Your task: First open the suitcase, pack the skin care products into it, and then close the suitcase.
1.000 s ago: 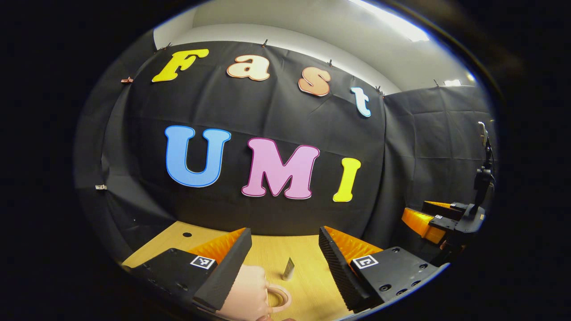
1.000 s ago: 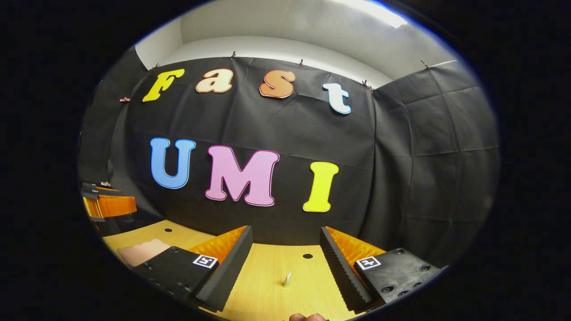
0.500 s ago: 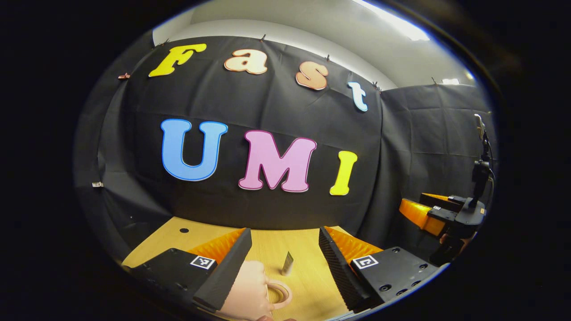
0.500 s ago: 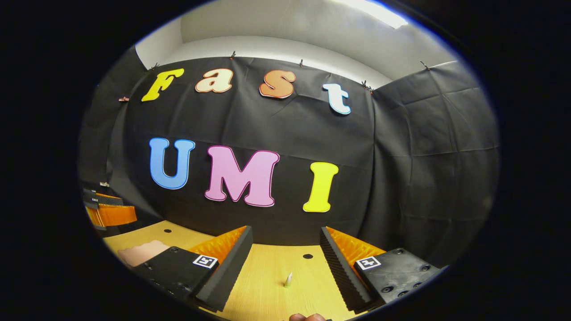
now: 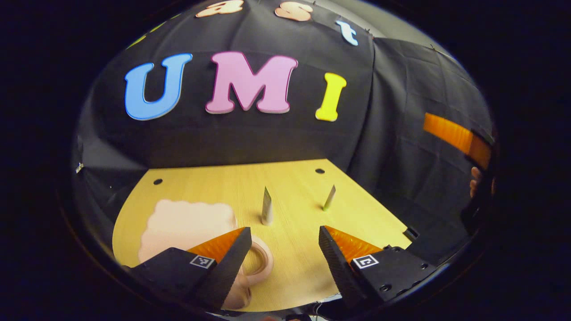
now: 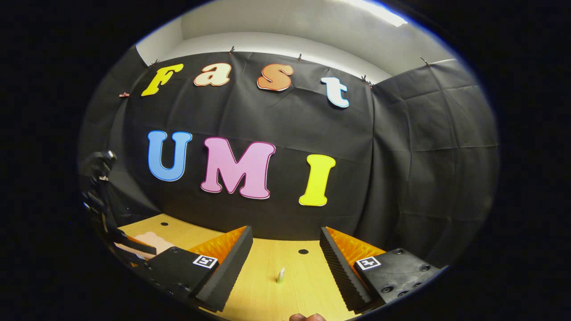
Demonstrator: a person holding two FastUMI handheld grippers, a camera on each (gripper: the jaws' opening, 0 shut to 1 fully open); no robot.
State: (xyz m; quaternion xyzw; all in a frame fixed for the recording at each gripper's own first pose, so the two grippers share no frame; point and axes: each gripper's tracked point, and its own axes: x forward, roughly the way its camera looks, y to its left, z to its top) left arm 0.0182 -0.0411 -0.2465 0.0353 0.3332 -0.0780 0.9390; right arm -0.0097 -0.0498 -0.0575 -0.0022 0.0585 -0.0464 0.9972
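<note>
Hovering over the pink suitcase, both grippers spread and empty.

Left gripper sits just above the case's near edge, its loop handle between the jaws, nearer the left finger. The case looks small and light, likely a stiff shell, maybe slick; the handle or lid rim is the best hold. Two thin tubes stand upright right of the case, light and tippy, so pinch them mid-body. Right gripper hangs well right of the case, one tube ahead between its jaws, untouched.
</note>
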